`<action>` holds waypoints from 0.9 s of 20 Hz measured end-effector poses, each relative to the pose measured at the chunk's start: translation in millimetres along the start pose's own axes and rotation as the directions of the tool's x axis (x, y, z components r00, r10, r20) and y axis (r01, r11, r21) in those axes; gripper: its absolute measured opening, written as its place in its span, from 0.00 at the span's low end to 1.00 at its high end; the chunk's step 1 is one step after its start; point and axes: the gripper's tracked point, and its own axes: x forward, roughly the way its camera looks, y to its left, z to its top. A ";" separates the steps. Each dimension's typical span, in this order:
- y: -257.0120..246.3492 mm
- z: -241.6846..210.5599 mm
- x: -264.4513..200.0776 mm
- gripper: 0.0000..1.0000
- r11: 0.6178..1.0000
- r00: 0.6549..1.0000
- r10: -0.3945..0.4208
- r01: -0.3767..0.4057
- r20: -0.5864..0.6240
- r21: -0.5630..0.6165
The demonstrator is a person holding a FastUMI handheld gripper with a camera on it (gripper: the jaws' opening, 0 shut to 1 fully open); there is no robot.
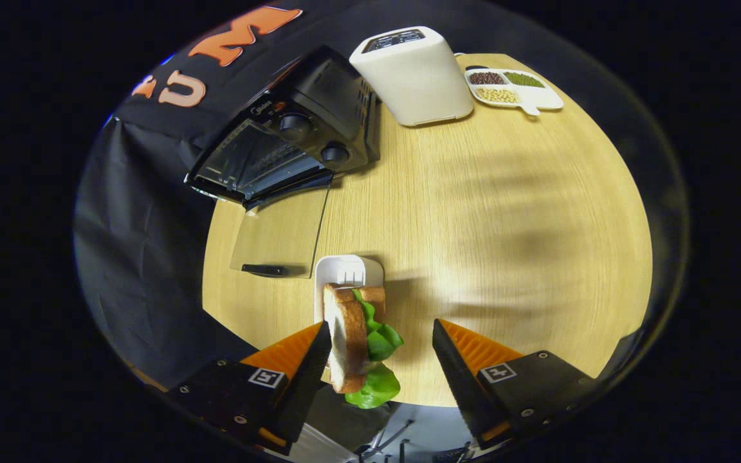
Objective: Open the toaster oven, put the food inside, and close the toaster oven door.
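**Sandwich between spread fingers, oven door down**

The gripper (382, 334) stands wide, its fingers apart. A sandwich (359, 344) with lettuce stands on edge between them, against the left finger and clear of the right one, over a small white tray (345, 271) on the round wooden table (486, 212). At eleven o'clock from the fingers sits the black toaster oven (293, 138), its glass door (280, 231) folded flat. At twelve o'clock stands a white toaster (414, 76); at one o'clock, a divided dish of beans (513, 89).
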 end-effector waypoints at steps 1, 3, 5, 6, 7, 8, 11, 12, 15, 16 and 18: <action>3.4 -3.0 1.9 0.90 1.000 1.000 0.018 -0.018 -0.021 0.008; 8.9 -3.8 3.7 0.74 0.999 0.999 0.037 -0.037 -0.038 0.007; 16.4 -2.8 2.3 0.58 0.998 0.997 0.058 -0.057 -0.041 0.026; 19.1 -0.7 -1.5 0.42 0.997 0.998 0.057 -0.056 -0.030 0.047; 20.2 1.9 -3.2 0.36 0.997 0.999 0.045 -0.045 -0.014 0.059; 21.4 1.7 -6.5 0.27 0.998 1.000 0.028 -0.027 -0.003 0.062; 29.4 1.7 -24.1 0.21 0.998 1.000 -0.018 0.017 0.020 0.063; 34.2 2.6 -32.5 0.21 0.998 0.999 -0.026 0.024 0.034 0.063; 50.2 14.9 -60.4 0.21 0.995 0.992 -0.052 0.042 0.115 0.088; 57.2 20.3 -70.6 0.21 0.994 0.986 -0.057 0.041 0.154 0.103; 72.0 32.6 -87.1 0.21 0.988 0.969 -0.065 0.029 0.240 0.150</action>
